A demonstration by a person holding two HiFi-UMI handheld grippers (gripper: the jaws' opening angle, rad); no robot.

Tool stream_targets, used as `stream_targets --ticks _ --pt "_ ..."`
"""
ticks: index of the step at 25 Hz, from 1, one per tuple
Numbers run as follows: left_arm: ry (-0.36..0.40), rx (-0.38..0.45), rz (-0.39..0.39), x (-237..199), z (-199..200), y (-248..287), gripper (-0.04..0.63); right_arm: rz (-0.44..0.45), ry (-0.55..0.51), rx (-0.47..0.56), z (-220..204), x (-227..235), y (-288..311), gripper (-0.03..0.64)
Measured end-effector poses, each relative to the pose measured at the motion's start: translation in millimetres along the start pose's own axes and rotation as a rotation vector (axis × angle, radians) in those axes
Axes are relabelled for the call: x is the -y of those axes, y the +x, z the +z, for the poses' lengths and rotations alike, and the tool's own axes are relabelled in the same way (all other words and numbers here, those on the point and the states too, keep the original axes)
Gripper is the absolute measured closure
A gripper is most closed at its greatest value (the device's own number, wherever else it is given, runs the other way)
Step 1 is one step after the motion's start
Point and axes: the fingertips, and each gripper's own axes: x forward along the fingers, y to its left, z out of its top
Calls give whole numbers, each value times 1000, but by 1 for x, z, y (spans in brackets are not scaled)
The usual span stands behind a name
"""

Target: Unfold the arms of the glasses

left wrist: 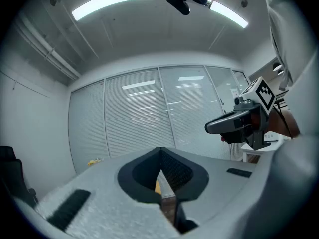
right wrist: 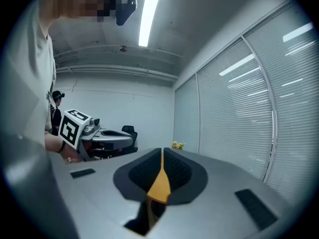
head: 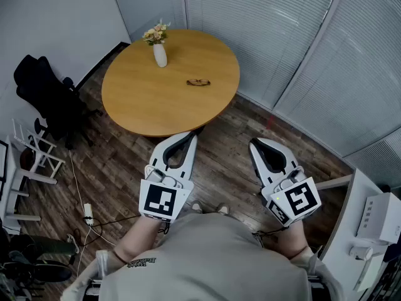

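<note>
Left gripper (head: 188, 134) and right gripper (head: 255, 143), jaws together and empty, held level near the round wooden table (head: 144, 105) bearing glasses (head: 198, 82).

- Cool, even indoor light all round, no harsh shadows, and the head view is pretty sharp.
- The ceiling light strips (left wrist: 114, 1) blow out a bit in both gripper views.
- Those two have heavy fisheye bending and black corners.
- Up close, the left gripper (left wrist: 160, 156) shell looks soft and grainy.

Open tabletop (head: 156, 102) — 1 vase (head: 160, 55) far-side
</note>
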Motion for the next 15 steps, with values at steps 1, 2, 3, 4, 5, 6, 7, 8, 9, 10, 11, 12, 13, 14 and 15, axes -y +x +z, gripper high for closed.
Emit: stream_targets --ticks 1,2,3,4,5,6,7,8,9,10,11,12,13,14,15 --pt "20 2 -1 -1 -1 0 574 1 0 2 1 1 0 581" --pt "35 3 -2 -1 -1 1 574 2 1 3 1 3 0 581" --pt "40 3 -1 -1 -1 1 574 2 1 4 2 3 0 581" --pt "37 1 2 -1 -1 1 574 3 2 5 2 4 0 581" --pt "32 -1 4 -1 0 1 574 3 3 6 2 4 0 581" --pt "30 -2 4 0 -1 1 574 1 6 8 2 4 0 581" --pt "29 -3 3 0 -1 1 574 -2 10 11 1 5 0 581" --pt "28 -4 2 1 -2 1 574 -6 15 14 0 6 0 581" --pt "31 -5 0 2 -3 2 574 -11 19 15 -1 8 -1 581" --pt "36 -5 -2 3 -3 3 574 -16 22 14 -2 10 -2 581" --pt "40 -6 -3 4 -4 4 574 -19 24 13 -3 12 -3 581" --pt "42 -8 -3 5 -4 4 574 -21 26 12 -3 14 -4 581" --pt "44 -10 -2 6 -4 5 574 -22 28 11 -4 15 -5 581" --pt "44 -13 -1 7 -4 6 574 -23 30 10 -5 17 -6 581" --pt "45 -15 -1 7 -5 7 574 -23 31 9 -6 18 -6 580"
